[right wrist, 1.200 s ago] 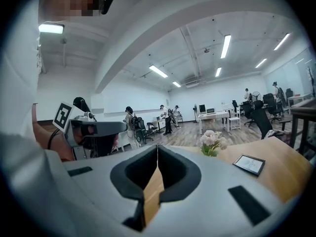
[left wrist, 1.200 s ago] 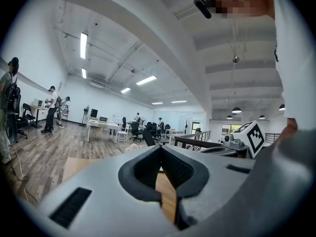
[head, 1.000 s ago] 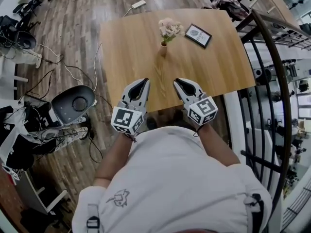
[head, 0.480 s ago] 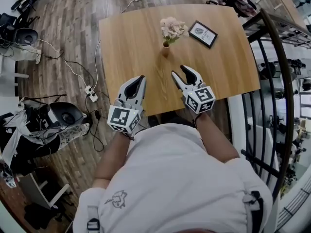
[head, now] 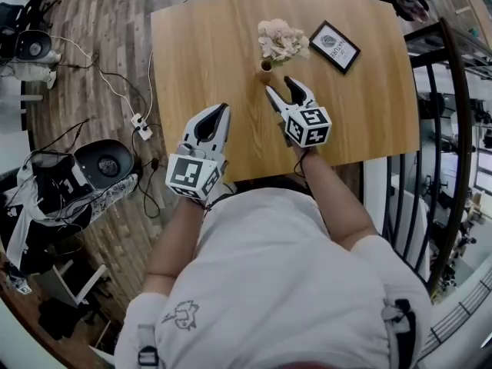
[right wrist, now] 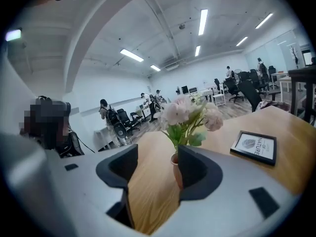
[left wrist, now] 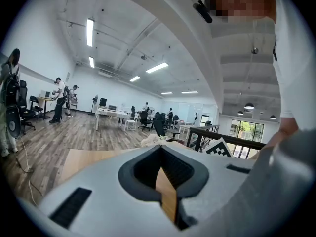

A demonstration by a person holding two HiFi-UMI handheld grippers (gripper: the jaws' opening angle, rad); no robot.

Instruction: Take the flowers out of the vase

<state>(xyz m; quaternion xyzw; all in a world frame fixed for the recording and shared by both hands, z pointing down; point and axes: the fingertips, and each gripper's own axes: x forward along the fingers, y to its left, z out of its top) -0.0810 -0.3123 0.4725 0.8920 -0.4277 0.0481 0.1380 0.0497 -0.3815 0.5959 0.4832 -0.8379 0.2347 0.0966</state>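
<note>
Pale pink flowers [head: 281,39] are standing upright, stems vertical, in a small tan vase [head: 266,71] on the rounded wooden table [head: 192,52], beside a black-framed picture [head: 334,46]. Right gripper [head: 278,85] is hovering near the vase; its jaws have just been opening, nothing between them. Left gripper [head: 221,110] jaws are pressing together, empty.

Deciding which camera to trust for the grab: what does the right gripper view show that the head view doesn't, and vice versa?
Only the right gripper view: ceiling lights and other people at far desks. Only the head view: the shut left tongs and a power strip on the floor. Both: flowers, vase, framed picture, table, and the right tongs, which have just been opening with nothing between them.
</note>
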